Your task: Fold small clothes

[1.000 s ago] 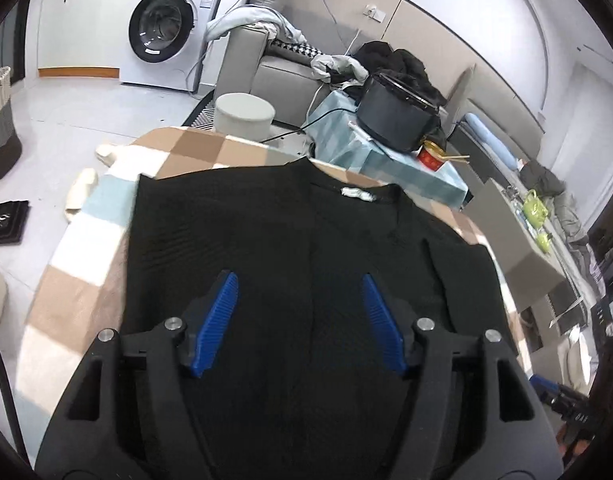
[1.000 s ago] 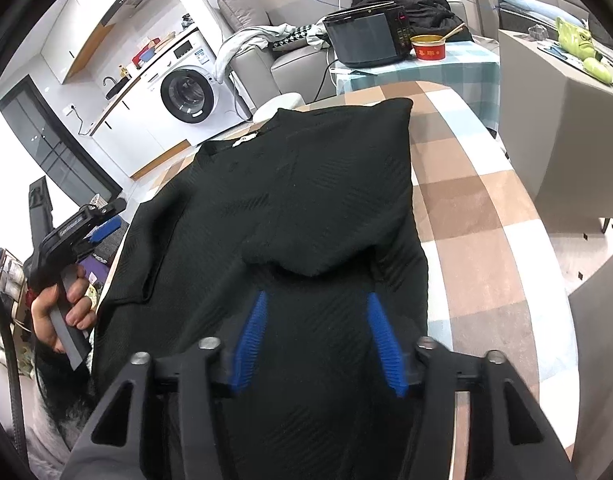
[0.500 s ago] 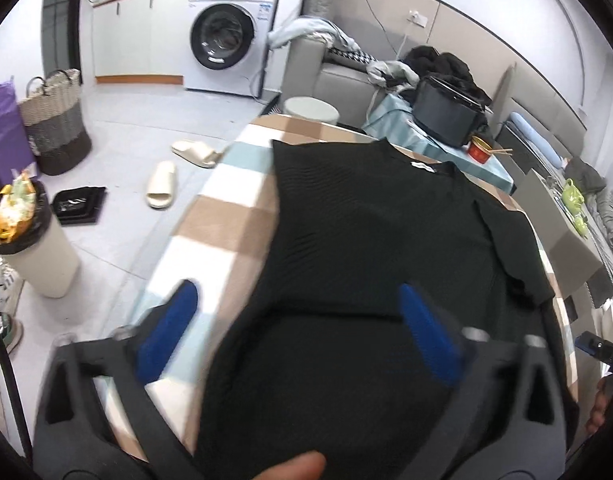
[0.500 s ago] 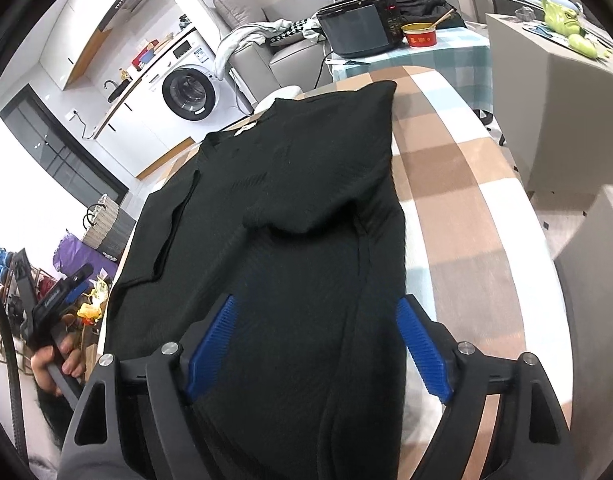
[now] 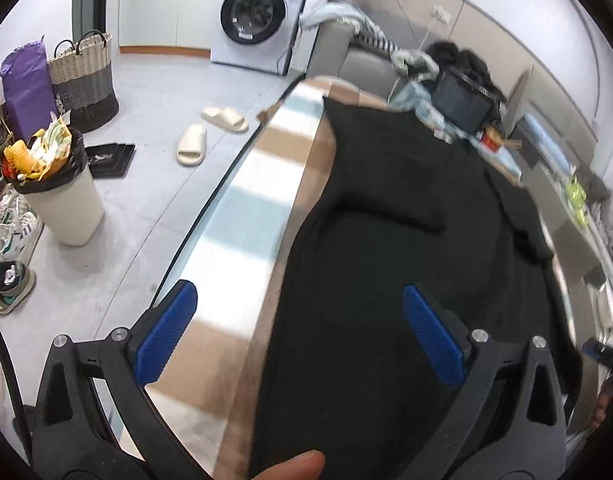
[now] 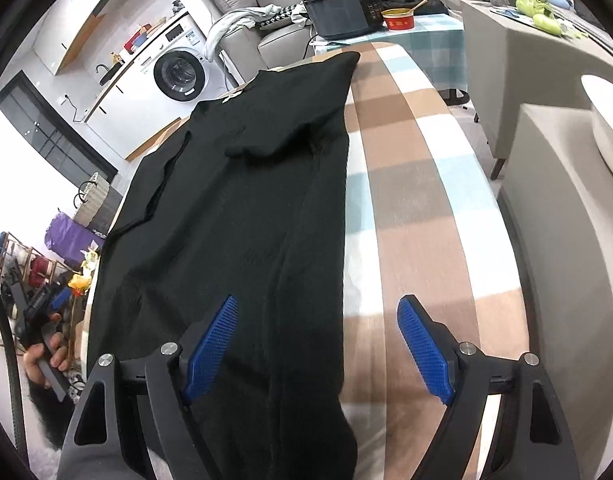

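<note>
Black knit, a small top lies flat along the checked cloth of the table, collar at the far end and both sleeves folded in over the body. The left gripper hangs over the garment's near left edge with its blue pads spread wide — nothing between them. The right gripper straddles the near right edge, likewise wide apart and empty. A washing machine stands far off.

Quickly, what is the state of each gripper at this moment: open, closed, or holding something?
Left gripper: open, holding nothing, over the left edge of the black shirt.
Right gripper: open, holding nothing, over the shirt's right edge.
</note>
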Tool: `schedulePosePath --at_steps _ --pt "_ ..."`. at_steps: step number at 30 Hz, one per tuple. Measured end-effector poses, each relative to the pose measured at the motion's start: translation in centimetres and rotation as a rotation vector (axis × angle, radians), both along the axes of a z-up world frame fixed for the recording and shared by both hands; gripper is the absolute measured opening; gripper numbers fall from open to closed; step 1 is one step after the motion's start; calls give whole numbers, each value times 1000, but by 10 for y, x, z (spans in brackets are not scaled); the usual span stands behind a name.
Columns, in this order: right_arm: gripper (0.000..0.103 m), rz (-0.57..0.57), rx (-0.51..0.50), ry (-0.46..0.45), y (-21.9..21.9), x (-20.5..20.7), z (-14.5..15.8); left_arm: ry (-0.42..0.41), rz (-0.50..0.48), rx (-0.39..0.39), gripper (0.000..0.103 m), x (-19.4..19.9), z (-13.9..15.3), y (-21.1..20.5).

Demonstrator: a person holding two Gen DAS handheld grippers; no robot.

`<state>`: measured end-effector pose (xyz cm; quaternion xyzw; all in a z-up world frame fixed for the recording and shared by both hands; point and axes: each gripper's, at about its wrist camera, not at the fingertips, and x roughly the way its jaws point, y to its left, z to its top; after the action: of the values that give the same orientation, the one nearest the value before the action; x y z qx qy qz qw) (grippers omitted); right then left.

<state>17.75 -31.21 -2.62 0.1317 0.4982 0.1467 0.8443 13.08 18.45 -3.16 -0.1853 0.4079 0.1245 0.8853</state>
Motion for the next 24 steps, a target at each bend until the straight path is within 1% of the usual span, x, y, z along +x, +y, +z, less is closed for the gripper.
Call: schedulePosePath --at_steps 2,4,6,8,9,11,13,16,17,19,21,22,23,24 --pt "84 6 6 1 -2 -8 0 24 -19 -3 100 -13 -4 1" --pt "84 11 0 12 0 -15 -4 44 -27 -8 95 -23 -9 2" --pt "82 24 4 18 3 -19 -6 74 -33 -11 85 -31 -15 2" --pt "77 38 14 26 7 -23 -10 102 -43 -26 81 -32 -22 0" --pt "75 46 19 31 8 -25 -12 110 -55 -40 80 -36 -25 -1" --pt "74 55 28 34 11 -28 -14 123 -73 -42 78 -34 -27 -4" --pt "73 69 31 37 14 -31 -16 133 -103 -14 78 -33 -28 -13" --pt "73 96 29 39 19 -36 -16 169 -138 42 71 -33 -31 -25" --pt "73 103 28 40 20 -36 -16 176 -151 48 66 -33 -33 -29" --pt "73 112 27 45 23 -37 -18 193 -180 52 61 -30 -36 -35" --pt "73 115 31 45 23 -38 -20 194 -197 80 52 -28 -38 -41" --pt "73 113 38 44 22 -38 -21 183 -206 100 46 -28 -38 -45" --pt "70 111 48 42 21 -38 -22 175 -212 109 33 -25 -38 -46" --pt "65 111 60 43 20 -38 -24 170 -216 110 22 -24 -38 -47"
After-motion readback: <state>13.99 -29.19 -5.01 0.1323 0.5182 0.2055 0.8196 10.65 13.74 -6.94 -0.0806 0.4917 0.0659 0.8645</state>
